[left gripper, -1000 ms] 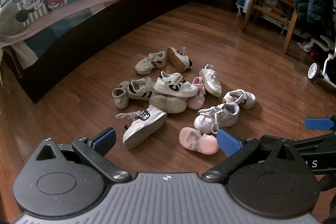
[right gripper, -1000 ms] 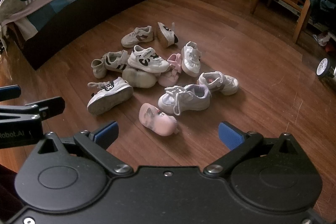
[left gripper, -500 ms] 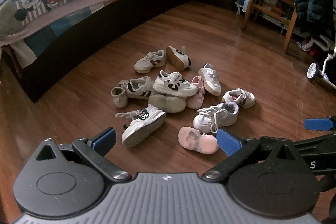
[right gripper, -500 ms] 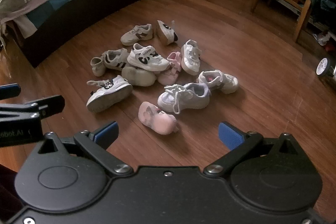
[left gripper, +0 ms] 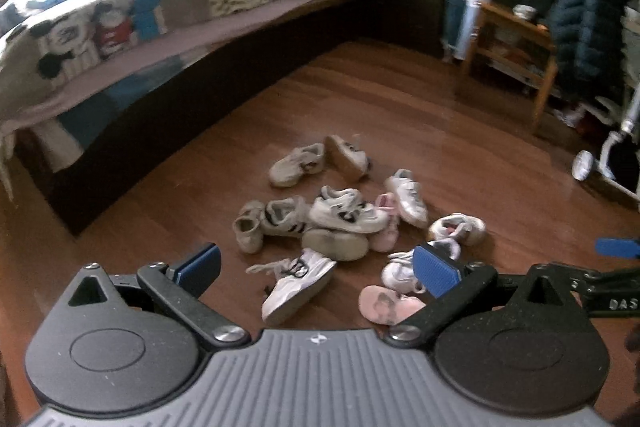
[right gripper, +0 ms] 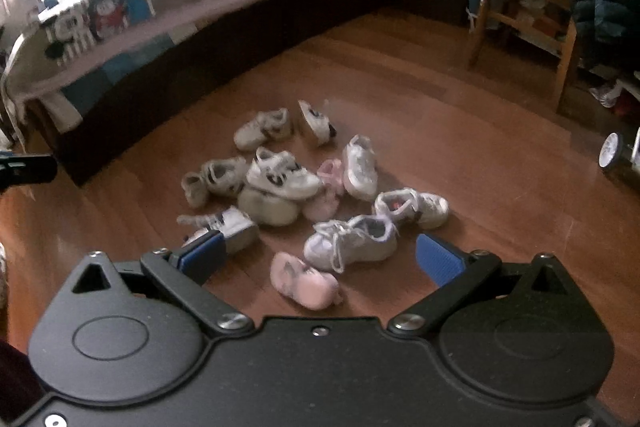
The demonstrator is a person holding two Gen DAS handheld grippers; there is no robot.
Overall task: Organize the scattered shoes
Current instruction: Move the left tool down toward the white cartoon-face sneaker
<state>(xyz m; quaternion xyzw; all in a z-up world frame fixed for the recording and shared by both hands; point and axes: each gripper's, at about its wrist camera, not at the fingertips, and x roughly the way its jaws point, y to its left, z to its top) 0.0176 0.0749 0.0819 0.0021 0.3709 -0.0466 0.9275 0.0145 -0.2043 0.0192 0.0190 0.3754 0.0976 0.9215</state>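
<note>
Shoes [left gripper: 340, 223] lie heaped on the wooden floor [left gripper: 460, 147] beyond the left gripper [left gripper: 316, 267], jaws wide apart and empty; the right-wrist view shows the right gripper [right gripper: 320, 257] likewise spread, gripping nothing, above that pile.

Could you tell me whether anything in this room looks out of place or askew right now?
Yes. The small shoes lie in a jumbled heap on the wooden floor, unpaired and overlapping. The pink shoe nearest the camera lies sole-up, and another shoe at the far edge rests on its side. Both tongs are open and empty.
</note>
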